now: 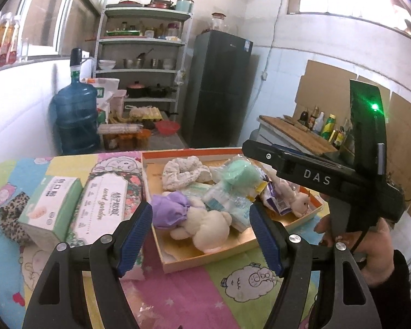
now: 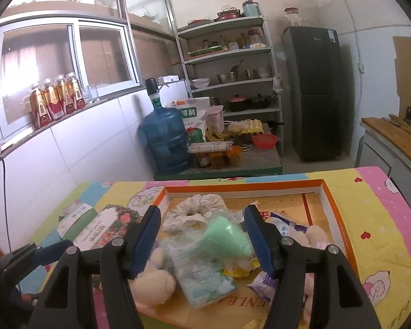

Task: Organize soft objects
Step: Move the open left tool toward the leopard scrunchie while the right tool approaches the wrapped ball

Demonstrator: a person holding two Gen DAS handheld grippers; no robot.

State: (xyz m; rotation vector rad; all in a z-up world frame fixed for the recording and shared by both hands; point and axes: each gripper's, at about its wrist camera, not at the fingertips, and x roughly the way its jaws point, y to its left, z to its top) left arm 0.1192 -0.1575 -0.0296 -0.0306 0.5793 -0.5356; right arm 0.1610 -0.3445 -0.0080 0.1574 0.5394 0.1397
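On the left of the desk [image 1: 178, 282] lie two tissue packs [image 1: 76, 205]. The left gripper [image 1: 200, 235] is released, holding nothing, above the near edge of the orange box [image 1: 205, 260]. The right gripper [image 2: 202, 240] is also released, above the soft toys [image 1: 202, 227] in that box.

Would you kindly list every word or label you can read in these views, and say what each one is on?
"DAS": white letters on the black right hand-held gripper.
"secret garden": cursive, on the floral tissue pack.
"ENLE": partial red letters on the floor of the orange-rimmed cardboard box.
Chinese characters on the green tissue pack and white sack: too blurred to transcribe.
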